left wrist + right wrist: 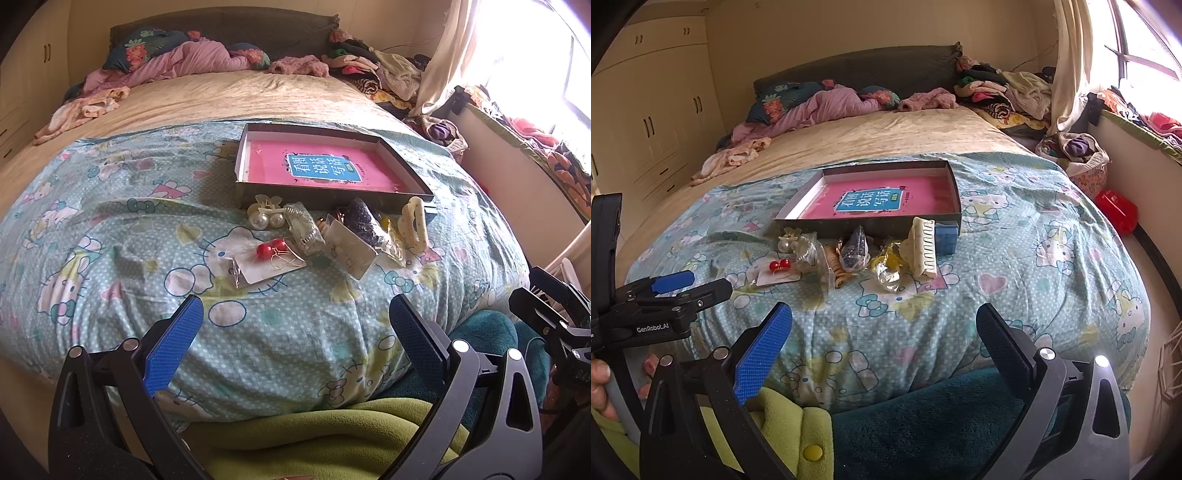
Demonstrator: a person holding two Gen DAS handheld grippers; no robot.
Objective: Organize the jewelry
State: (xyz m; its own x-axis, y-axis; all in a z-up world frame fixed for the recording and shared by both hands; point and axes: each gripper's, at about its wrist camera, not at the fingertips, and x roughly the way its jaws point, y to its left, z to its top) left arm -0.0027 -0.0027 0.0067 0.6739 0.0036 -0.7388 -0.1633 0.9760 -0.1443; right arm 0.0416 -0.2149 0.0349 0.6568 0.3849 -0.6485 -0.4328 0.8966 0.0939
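Observation:
A shallow dark box (332,192) (871,223) with a pink book inside lies on the cartoon-print quilt. In front of it is a small heap of jewelry: red ball earrings on a card (271,249) (779,264), pearl earrings (264,218) (786,242), a cream hair claw (413,223) (923,251), a dark bagged piece (364,218) (854,249) and other clear packets. My left gripper (295,314) hovers open, short of the heap, empty. My right gripper (884,323) is likewise open and empty. The left gripper (690,282) also shows at the left of the right wrist view.
The quilt (110,229) covers the bed's near end, over a beige sheet (868,133). Pillows and piled clothes (997,92) lie at the headboard. A small blue box (946,236) sits by the dark box's corner. A red object (1117,212) lies on the floor right. Green fabric (314,435) lies below.

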